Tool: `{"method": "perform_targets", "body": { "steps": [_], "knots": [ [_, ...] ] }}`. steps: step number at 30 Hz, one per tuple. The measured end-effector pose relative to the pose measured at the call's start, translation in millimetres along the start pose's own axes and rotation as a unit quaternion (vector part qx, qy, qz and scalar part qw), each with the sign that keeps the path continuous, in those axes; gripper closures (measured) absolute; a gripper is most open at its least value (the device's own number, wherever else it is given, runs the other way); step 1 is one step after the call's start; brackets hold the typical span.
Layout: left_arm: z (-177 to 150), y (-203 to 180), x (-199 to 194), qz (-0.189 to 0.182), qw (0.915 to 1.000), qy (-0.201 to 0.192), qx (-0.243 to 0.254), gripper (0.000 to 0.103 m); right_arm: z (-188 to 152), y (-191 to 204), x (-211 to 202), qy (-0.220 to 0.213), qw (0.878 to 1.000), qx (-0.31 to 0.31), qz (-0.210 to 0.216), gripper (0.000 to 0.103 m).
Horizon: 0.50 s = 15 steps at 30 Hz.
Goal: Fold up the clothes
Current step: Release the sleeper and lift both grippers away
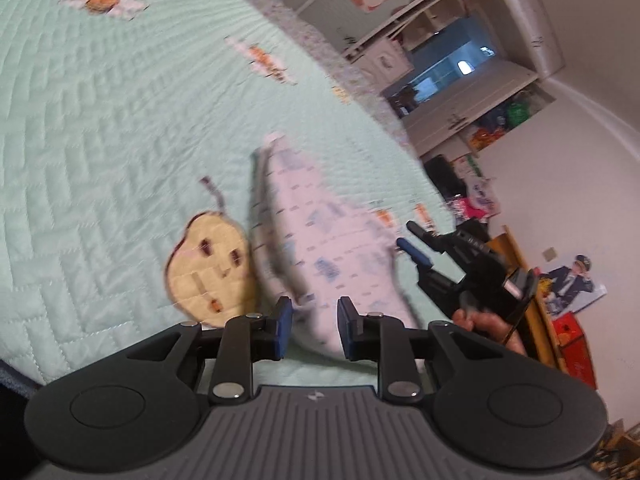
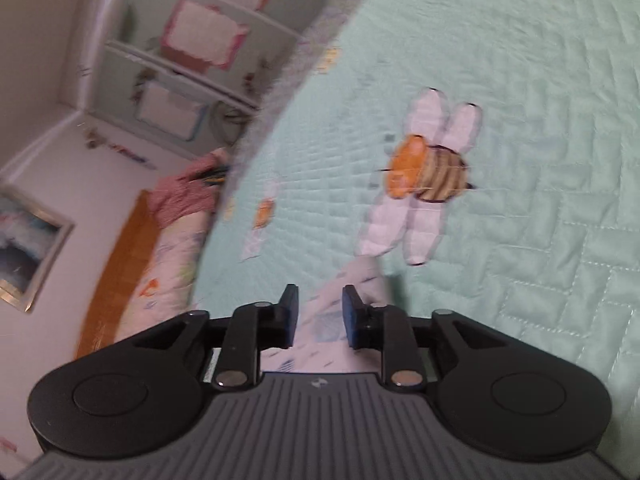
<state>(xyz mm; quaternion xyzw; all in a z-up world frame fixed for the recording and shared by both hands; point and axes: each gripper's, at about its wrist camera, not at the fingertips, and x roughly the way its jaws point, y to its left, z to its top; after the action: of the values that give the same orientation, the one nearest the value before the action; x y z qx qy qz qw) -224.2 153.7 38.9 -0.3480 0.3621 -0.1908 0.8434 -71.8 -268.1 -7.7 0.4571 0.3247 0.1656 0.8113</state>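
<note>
garment: one white cloth garment with small blue printed patches, bunched in a long ridge on the quilt, blurred
bed cover: one mint-green quilted bedspread with stitched pictures
pear patch: one yellow pear face, just left of the garment in the left wrist view
bee patches: two orange bees with white wings in the left wrist view, one large bee in the right wrist view
left tongs: narrow gap; garment cloth runs between the blue pads; contact on the pads looks likely but is blurred, so grip cannot be told
right tongs: narrow gap, cloth lies between and under the pads, pads stand clear of it
right tongs from left view: at the garment's right edge, a hand behind it
shelves: white wall shelving beyond the bed edge
</note>
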Motion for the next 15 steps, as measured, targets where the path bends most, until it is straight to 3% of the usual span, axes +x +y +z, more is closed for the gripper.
{"method": "perform_targets", "body": {
  "steps": [4, 7, 9, 13, 15],
  "knots": [
    [35.3, -26.6, 5.9, -0.037, 0.999, -0.026, 0.004, 0.076, 1.6, 11.1, -8.0, -0.009, 1.0, -0.001, 0.02, 0.07],
    [61.8, -44.2, 26.4, -0.053, 0.9975, -0.044, 0.017, 0.063, 10.8, -0.2, -10.4, -0.03, 0.996, 0.063, 0.049, 0.056],
    [77.5, -51.0, 48.5, -0.057, 0.9971, -0.046, 0.022, 0.06, 14.6, -2.0, -9.8, -0.033, 0.994, 0.083, 0.06, 0.053],
    [100.1, -27.0, 120.5, -0.022, 0.9997, -0.002, 0.004, 0.059, 15.4, -0.3, 5.3, -0.009, 0.996, 0.075, 0.047, 0.053],
    [106.3, -2.3, 155.9, 0.049, 0.9982, 0.031, -0.014, 0.061, 15.4, -8.1, 20.6, 0.009, 0.996, 0.079, 0.029, 0.051]
  ]
}}
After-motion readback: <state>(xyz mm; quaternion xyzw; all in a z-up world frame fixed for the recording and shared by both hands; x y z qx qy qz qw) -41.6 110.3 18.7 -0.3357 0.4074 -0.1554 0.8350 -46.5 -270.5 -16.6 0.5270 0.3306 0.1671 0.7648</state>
